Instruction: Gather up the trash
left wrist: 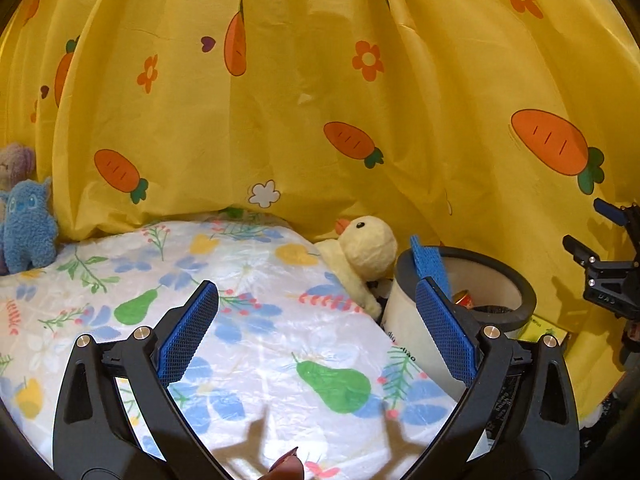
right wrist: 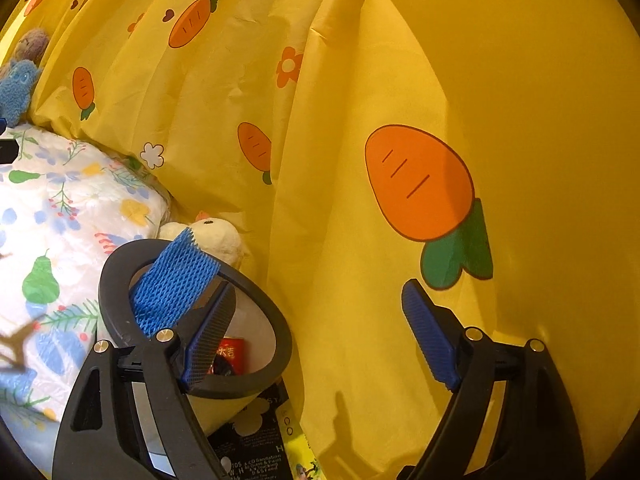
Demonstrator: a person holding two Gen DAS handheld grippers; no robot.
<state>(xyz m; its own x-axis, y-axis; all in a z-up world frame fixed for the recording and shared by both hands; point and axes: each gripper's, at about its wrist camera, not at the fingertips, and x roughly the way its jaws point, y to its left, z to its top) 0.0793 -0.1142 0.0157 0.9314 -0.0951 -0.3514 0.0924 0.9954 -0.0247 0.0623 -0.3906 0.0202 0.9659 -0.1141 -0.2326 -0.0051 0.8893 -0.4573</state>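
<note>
Glossy crinkled plastic tablecloth (left wrist: 256,344). Beside it, bin (left wrist: 516,280): smooth pale wall, matt dark rim; blue foam netting (right wrist: 172,284) over rim, shiny red can (right wrist: 232,354) inside. Behind bin, fuzzy plush duck (left wrist: 368,248), thin yellow curtain (left wrist: 320,80).

I see a big yellow curtain (left wrist: 320,100) with carrots on it. A duck toy (left wrist: 366,254) lies by my flowery blanket (left wrist: 248,320). A fuzzy blue toy (left wrist: 26,228) sits far left.
</note>
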